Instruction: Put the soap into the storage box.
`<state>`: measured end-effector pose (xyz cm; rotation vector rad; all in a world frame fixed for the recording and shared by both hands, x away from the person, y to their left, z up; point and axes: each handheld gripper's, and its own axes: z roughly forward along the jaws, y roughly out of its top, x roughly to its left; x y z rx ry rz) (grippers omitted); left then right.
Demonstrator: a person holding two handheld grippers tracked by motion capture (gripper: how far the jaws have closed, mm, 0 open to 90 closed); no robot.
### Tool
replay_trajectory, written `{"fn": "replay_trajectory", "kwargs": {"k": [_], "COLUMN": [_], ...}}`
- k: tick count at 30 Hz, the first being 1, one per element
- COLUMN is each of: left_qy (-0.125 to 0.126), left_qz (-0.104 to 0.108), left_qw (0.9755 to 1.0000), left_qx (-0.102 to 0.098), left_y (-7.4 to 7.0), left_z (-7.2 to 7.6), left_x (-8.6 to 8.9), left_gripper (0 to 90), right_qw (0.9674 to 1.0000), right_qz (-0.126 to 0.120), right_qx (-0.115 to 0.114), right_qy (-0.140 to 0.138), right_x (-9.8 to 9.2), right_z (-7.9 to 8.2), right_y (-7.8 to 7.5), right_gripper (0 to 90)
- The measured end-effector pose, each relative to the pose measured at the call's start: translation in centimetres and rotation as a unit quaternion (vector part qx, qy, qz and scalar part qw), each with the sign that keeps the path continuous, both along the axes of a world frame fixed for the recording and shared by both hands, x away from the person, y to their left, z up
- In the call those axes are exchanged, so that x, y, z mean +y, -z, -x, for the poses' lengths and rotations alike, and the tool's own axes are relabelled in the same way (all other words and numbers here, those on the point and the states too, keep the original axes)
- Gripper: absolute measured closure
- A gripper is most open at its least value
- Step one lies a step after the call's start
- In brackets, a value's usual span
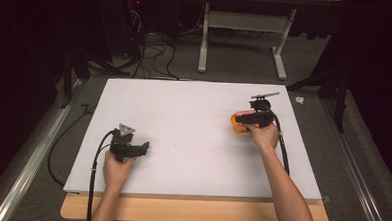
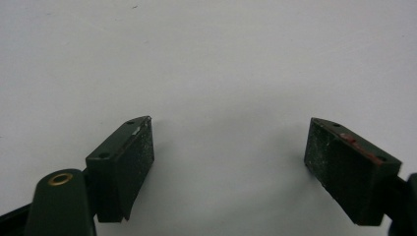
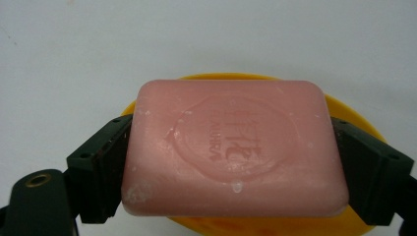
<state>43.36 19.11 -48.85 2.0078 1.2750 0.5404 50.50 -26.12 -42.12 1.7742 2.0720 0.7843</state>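
Your right tongs [image 3: 231,162] clamp the pink soap [image 3: 233,147] above the yellow dish [image 3: 354,115], mostly hidden beneath; high view, centre right. Your left tongs [image 2: 228,162] gape wide over bare table [image 2: 221,59].

A white board [image 1: 193,135] lies on top of a wooden table [image 1: 194,213] and covers most of it. The left gripper [image 1: 143,148] sits in the lower left of the high view, over the board. In the left gripper view its jaws stand wide apart. The right gripper [image 1: 239,119] is at the right of the high view. A bar of soap [image 3: 233,147] sits between its jaws, touching both. A soap dish [image 3: 354,113] lies under and behind the soap. Cables [image 1: 151,53] lie on the floor at the top, past the board.
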Motion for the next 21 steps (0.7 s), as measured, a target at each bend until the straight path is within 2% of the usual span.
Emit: {"fn": "replay_trajectory", "kwargs": {"k": [12,21], "left_qy": [0.000,0.000], "left_qz": [0.000,0.000], "left_qw": [1.0000,1.0000], "left_qx": [0.000,0.000], "left_y": [0.00,0.00], "left_z": [0.00,-0.01], "left_x": [0.00,0.00], "left_gripper": [19.4,19.4], "right_qw": [0.9998,0.9998], "right_qz": [-0.011,-0.007], "right_qx": [0.012,0.017], "right_qy": [0.008,0.009], "right_x": [-0.32,-0.18], "right_z": [-0.29,-0.40], "right_y": [0.63,0.80], "right_gripper": [13.5,13.5]}}
